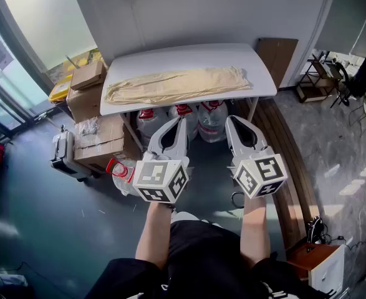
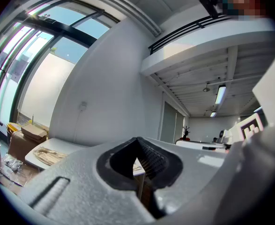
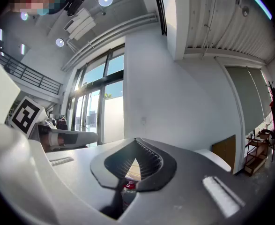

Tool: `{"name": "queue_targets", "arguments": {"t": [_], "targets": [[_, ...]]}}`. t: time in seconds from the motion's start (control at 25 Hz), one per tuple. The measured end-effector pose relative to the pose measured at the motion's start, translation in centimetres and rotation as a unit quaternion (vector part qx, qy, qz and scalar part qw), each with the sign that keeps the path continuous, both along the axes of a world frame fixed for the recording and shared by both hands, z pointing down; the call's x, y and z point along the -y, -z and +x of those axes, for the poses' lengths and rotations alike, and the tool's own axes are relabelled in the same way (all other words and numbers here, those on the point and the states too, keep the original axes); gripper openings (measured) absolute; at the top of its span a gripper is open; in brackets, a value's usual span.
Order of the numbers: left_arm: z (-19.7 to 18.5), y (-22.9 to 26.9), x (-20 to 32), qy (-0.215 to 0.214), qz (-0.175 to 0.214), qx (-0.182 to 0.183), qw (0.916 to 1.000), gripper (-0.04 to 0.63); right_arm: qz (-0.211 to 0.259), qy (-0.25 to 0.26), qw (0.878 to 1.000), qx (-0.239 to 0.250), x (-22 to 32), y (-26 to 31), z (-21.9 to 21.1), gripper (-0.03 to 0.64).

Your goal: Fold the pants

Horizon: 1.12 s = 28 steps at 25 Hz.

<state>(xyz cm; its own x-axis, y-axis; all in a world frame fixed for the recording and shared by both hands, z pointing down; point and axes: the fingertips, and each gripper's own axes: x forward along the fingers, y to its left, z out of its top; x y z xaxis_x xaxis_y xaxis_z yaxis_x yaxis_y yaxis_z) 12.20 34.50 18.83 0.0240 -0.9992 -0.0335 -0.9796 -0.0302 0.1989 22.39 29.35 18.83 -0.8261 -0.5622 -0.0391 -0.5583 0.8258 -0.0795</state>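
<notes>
Pants: tan pants (image 1: 178,85) lie flat on the white worktop (image 1: 189,56), well apart from both grippers.
Long axis: it runs left to right across the head view, along the worktop's length. The right end is broader and the left end narrower. I cannot tell which end is the waist.
Look: one long narrow strip of pale yellow-tan cloth, wrinkled lengthwise, with a rumpled right end.
Left gripper (image 1: 181,121): jaws together with nothing between them, held level short of the worktop's near edge.
Right gripper (image 1: 231,118): jaws together and empty, level beside the left one.
Head view only: jugs (image 1: 184,112) with red caps stand under the worktop, and boxes (image 1: 88,75) are stacked at its left end.
Left gripper view: the pants show small at lower left, on the worktop's far end, seen from the side.
Right gripper view: a red jug cap shows through the gap below the closed tips. Tall windows are at the left, and the pants are barely visible.
</notes>
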Motion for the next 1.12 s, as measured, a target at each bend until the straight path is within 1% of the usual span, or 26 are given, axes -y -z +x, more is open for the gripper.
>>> {"name": "queue_targets", "arguments": {"t": [0.16,0.36,0.56,0.72,0.92,1.12], "targets": [[0.8,0.0,0.4,-0.004,0.001,-0.002,1.0,0.003,0.0,0.002,1.0,-0.004,0.3,-0.2,0.5,0.005],[1.5,-0.2,0.4,-0.007,-0.001,-0.003,1.0,0.003,0.003,-0.001,1.0,0.012,0.4,0.1,1.2,0.006],[1.4,-0.2,0.0,0.001,-0.004,-0.001,1.0,0.003,0.0,-0.008,1.0,0.016,0.9,0.2,1.7,0.006],[0.0,0.1,-0.3,0.017,-0.004,-0.001,0.9998,0.003,-0.003,-0.01,1.0,0.023,1.5,0.4,1.5,0.006],[-3.0,-0.3,0.1,0.042,-0.01,-0.002,0.9991,0.003,-0.003,-0.003,1.0,0.027,2.5,0.1,0.2,0.006],[-5.0,-0.9,3.0,0.038,-0.009,-0.01,0.9992,0.003,-0.002,-0.015,1.0,0.02,5.4,-0.6,-0.7,0.006]]}}
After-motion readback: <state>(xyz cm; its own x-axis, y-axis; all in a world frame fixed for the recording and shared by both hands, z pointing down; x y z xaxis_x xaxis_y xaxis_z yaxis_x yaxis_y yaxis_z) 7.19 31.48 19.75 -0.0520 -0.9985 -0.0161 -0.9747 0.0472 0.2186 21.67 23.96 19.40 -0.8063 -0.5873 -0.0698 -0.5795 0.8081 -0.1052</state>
